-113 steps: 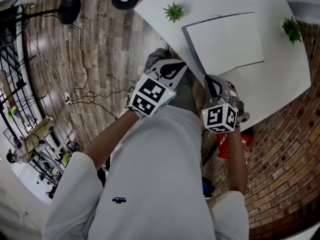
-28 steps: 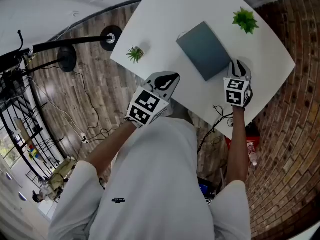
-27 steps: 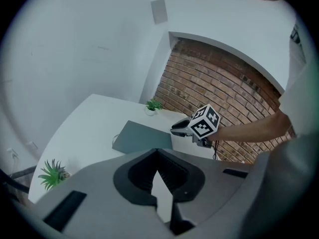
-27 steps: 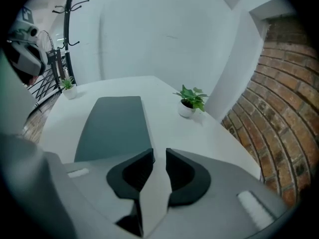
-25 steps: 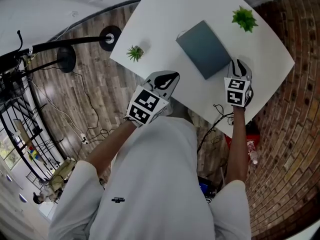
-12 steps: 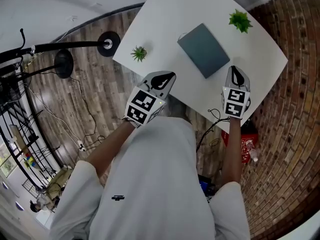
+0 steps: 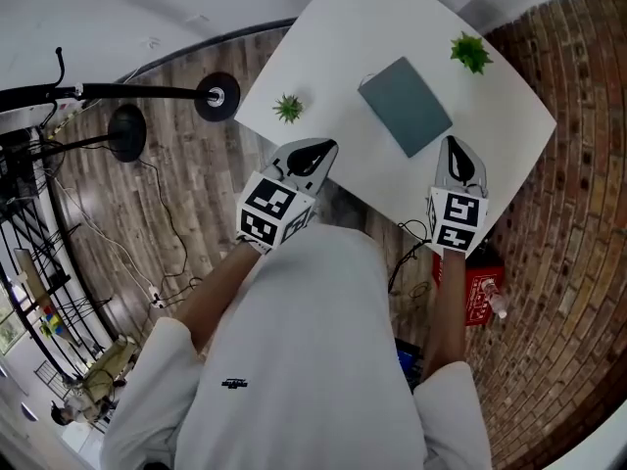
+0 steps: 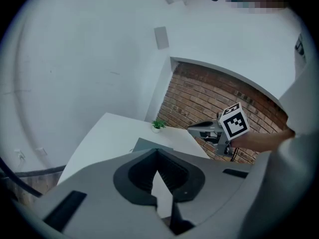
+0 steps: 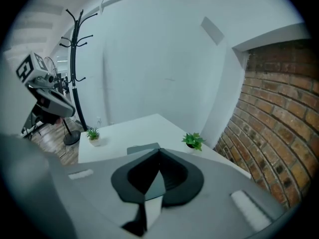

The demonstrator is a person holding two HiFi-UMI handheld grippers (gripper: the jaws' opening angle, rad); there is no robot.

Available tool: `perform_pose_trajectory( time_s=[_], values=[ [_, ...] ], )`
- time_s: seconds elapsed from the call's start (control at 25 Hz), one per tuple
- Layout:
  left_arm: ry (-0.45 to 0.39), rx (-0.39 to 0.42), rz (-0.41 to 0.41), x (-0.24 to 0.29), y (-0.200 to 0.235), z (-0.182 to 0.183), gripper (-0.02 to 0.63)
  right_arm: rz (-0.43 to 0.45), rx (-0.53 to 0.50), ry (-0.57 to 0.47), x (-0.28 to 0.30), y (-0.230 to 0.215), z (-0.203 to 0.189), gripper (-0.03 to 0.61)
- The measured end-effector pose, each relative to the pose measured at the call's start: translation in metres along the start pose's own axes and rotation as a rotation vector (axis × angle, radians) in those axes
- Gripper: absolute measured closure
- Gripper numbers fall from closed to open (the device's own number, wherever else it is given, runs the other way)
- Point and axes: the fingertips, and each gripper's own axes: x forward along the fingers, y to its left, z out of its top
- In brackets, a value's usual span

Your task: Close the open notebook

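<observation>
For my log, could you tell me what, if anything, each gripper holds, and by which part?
Nothing: the left gripper is empty, and the right gripper has just been closing its jaws on nothing.

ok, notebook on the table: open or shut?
Shut. The grey-blue rectangular notebook lies flat on the white table, cover up, no white pages showing.

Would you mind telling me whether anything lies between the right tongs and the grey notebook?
Nothing visible does. Only bare white table separates the right tongs from the closed grey-blue notebook; the two small green potted plants stand off to either side. The jaws have just been closing, empty.
</observation>
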Motion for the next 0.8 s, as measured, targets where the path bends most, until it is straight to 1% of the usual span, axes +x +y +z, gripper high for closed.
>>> perform_pose_trajectory(
  time_s=[0.24,0.44,0.68,0.8],
  values=[
    [-0.066,0.000,0.006,-0.029,0.007,0.020,0.604,0.016,-0.012,-0.099,-0.031,0.023,0.045,0.566],
    [-0.113,0.001,0.005,-0.050,0.011,0.040,0.604,0.011,-0.039,-0.182,-0.056,0.037,0.083,0.566],
    [-0.182,0.033,0.011,-0.077,0.013,0.067,0.604,0.003,0.025,-0.317,-0.094,0.051,0.132,0.566],
    [-0.226,0.065,0.023,-0.088,0.012,0.086,0.604,0.001,0.042,-0.373,-0.109,0.054,0.148,0.566]
  ],
)
